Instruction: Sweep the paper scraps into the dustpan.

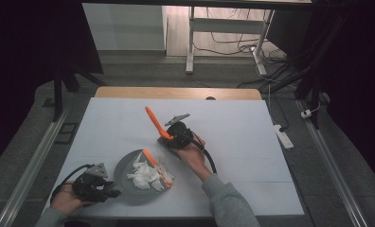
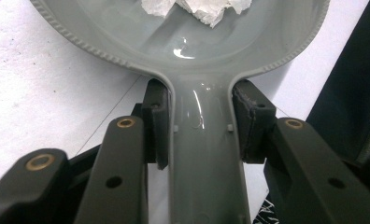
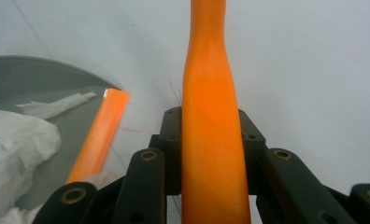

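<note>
A grey pan [image 1: 124,165] lies near the table's front left and holds crumpled white paper [image 1: 145,177] and an orange stick [image 1: 152,158]. My left gripper [image 1: 113,190] is shut on the pan's handle. In the left gripper view both pads [image 2: 156,123] press the sides of that handle [image 2: 204,163], with the pan's beaded rim [image 2: 103,51] beyond. Just past the pan, my right gripper [image 1: 166,137] is shut on an orange tool handle [image 1: 153,122] that points up and away to the left. The right gripper view has that handle [image 3: 210,140] running straight out between the jaws, with the orange stick [image 3: 101,135] over the pan [image 3: 33,74] at left.
The white table top [image 1: 233,142] stretches open to the right and the far side, ending in a wooden edge [image 1: 176,92]. A white power strip [image 1: 284,135] lies on the floor off the right edge. Cables and a desk frame [image 1: 191,42] stand beyond the table.
</note>
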